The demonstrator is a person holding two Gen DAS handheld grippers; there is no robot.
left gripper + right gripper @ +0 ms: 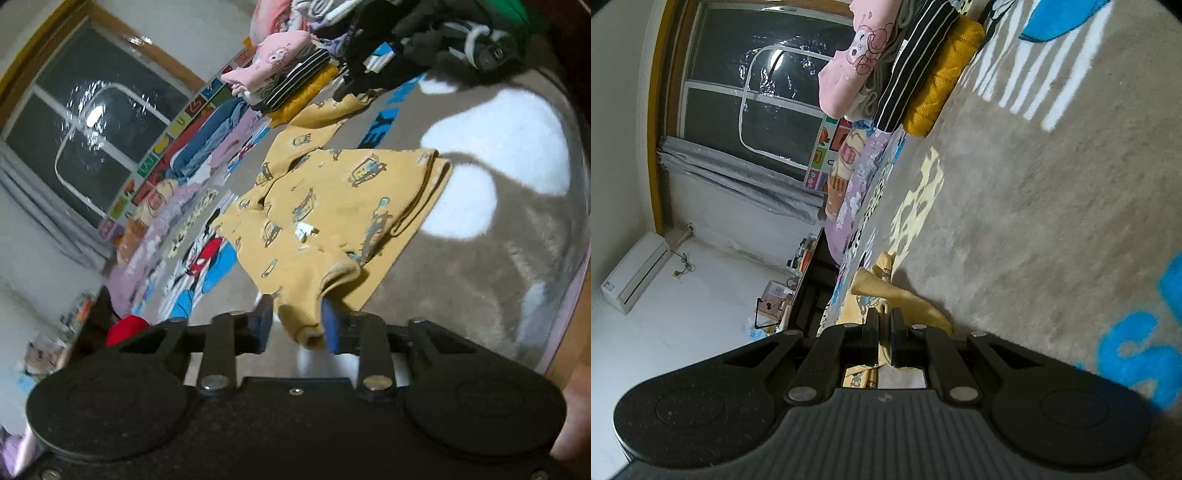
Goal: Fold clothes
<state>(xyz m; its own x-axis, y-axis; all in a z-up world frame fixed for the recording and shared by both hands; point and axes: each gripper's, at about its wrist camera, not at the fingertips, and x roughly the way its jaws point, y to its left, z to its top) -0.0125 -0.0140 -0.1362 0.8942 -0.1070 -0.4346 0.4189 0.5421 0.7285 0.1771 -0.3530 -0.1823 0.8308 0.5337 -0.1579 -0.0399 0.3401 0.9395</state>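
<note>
Yellow cotton garment (pixel 325 206) printed with small blue-grey cars, spread on grey plush bed blanket (pixel 480 258), long axis running away from left gripper (pixel 300 325) toward folded stack of pink, striped and mustard clothes (pixel 291 81) at far edge. Near cuff-like end bunched between the blue pads of left gripper, seemingly pinched, though contact hard to confirm. Right gripper (pixel 884 332) clenched tight on another yellow edge of the same garment (pixel 882 291). Both hands at near end; likely next: carrying held edge forward along that axis, over the body, toward the far hem.
</note>
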